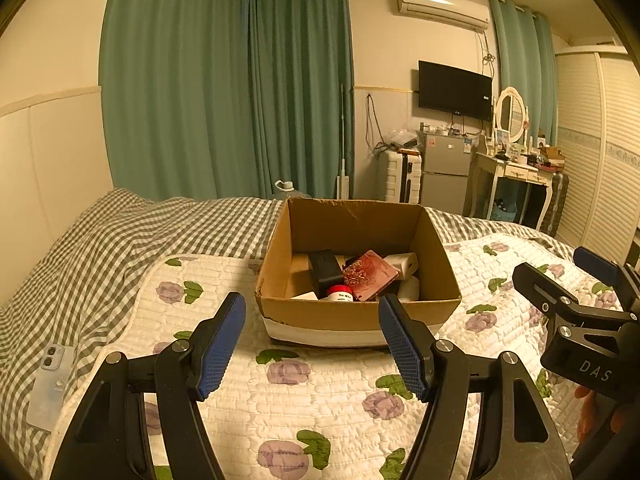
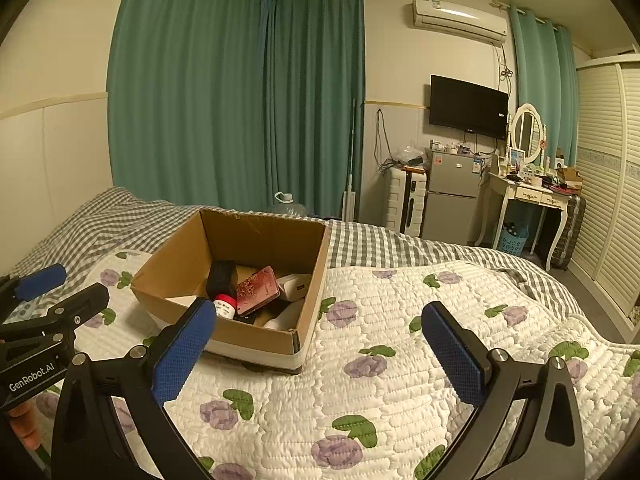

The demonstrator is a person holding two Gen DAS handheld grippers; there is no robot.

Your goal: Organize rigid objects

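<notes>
A phone (image 1: 50,386) lies far left on the checked bedspread (image 1: 100,248). Left claw (image 1: 312,346) stands wide and empty, low over the floral quilt (image 1: 320,400). The cardboard box (image 1: 356,314) sits just beyond it on the bed, holding a black case (image 1: 326,272), red-capped bottle (image 1: 340,292), patterned red case (image 1: 370,274) and white charger (image 1: 404,264). Right claw (image 2: 318,350), likewise wide and empty, has the box to its left. Green curtains (image 1: 224,80), television (image 1: 454,90), fridge (image 1: 446,168) and dressing table (image 1: 516,168) line the far wall.
</notes>
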